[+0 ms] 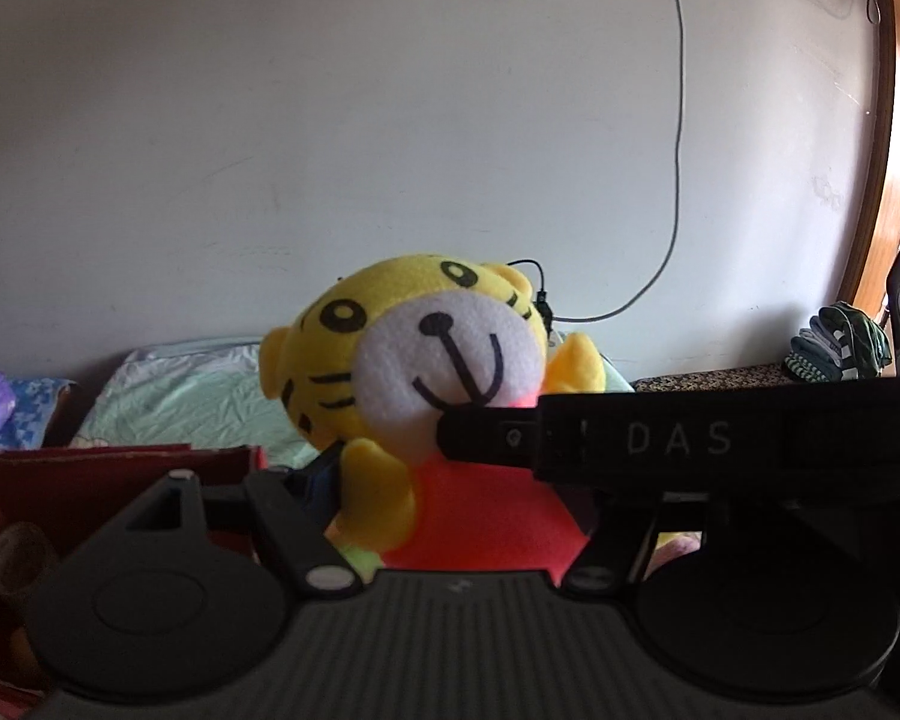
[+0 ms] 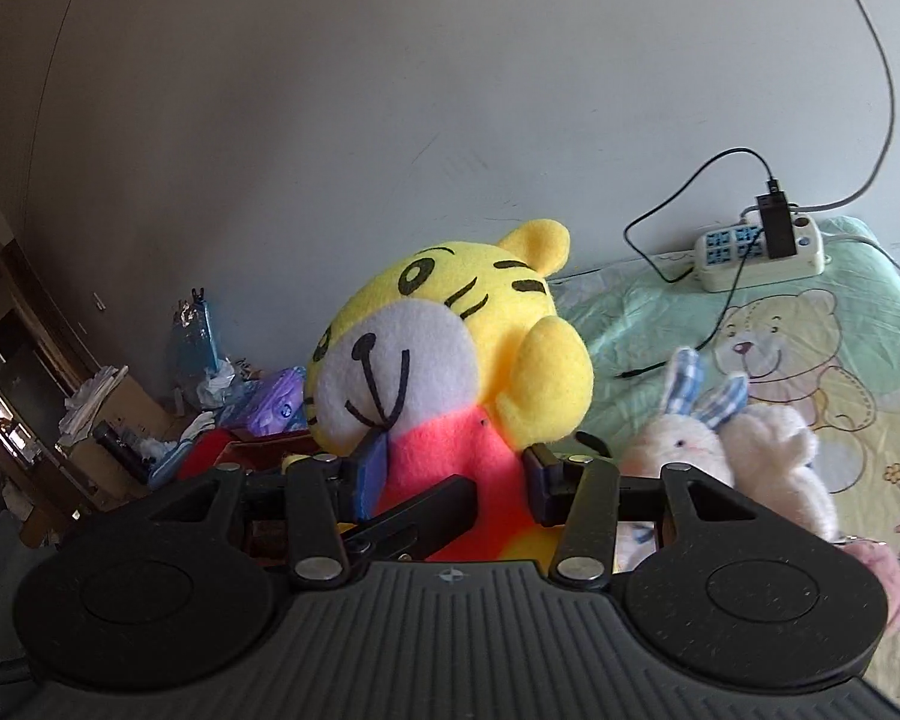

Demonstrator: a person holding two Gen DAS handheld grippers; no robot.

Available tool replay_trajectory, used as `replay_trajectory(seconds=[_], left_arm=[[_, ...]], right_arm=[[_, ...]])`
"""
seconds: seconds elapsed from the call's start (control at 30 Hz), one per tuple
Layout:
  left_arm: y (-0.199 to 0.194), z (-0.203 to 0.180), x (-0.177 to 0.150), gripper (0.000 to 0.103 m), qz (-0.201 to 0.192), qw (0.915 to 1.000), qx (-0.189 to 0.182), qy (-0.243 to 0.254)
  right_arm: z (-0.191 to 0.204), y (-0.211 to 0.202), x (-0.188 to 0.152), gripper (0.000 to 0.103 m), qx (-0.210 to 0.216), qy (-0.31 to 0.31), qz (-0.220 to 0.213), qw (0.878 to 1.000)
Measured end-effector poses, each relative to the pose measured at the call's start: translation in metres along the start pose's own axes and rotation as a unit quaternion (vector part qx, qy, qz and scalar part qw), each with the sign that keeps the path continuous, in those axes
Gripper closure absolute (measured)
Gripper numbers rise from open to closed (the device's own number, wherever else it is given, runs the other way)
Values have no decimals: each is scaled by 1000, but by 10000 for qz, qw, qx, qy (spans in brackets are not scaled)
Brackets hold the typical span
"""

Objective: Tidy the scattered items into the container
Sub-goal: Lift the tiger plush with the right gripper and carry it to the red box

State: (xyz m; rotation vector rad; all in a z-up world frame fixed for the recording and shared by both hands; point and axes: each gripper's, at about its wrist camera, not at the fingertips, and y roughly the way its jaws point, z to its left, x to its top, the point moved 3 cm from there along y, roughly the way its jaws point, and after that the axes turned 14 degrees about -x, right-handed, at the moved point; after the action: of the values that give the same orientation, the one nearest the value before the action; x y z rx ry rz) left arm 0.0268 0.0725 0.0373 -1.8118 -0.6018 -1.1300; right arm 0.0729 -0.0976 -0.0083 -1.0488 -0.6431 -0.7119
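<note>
A yellow tiger plush (image 1: 414, 324) with a white muzzle and a red body is held up off the bed. In the left wrist view its red body sits in my left gripper (image 1: 450, 480), with the blue pad of the left finger (image 1: 321, 471) against its yellow arm. A black bar marked DAS, part of the right gripper, hides the other finger. In the right wrist view my right gripper (image 2: 456, 474) is shut on the same tiger plush (image 2: 444, 336) at its red body. The red box (image 1: 90, 480) lies low on the left.
A white bunny (image 2: 684, 444) with blue checked ears and another white plush (image 2: 774, 450) lie on the teddy-print bed sheet (image 2: 810, 324). A power strip (image 2: 756, 252) with cables lies by the wall. Clutter (image 2: 210, 384) is piled at the left. Folded clothes (image 1: 840, 342) lie far right.
</note>
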Motion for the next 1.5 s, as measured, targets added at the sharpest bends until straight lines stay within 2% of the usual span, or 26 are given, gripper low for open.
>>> replay_trajectory(seconds=[0.3,0.43,0.8,1.1,1.33,1.5], left_arm=[[-53,85,-14,33,81,9996,276,5],[-68,118,-23,33,254,9986,455,6],[-87,208,-46,32,685,9937,780,-433],[-86,244,-57,30,983,9907,870,-363],[-77,251,-69,29,1271,9876,871,-312],[-72,258,-70,25,1331,9852,1044,-271]], right_arm=[[93,34,-25,53,181,61,122,9997],[127,53,-38,53,229,131,260,9993],[200,109,-75,52,347,146,1081,9934],[214,135,-91,52,377,459,1495,9870],[212,149,-105,52,253,826,1882,9783],[212,154,-108,50,256,1102,1981,9736]])
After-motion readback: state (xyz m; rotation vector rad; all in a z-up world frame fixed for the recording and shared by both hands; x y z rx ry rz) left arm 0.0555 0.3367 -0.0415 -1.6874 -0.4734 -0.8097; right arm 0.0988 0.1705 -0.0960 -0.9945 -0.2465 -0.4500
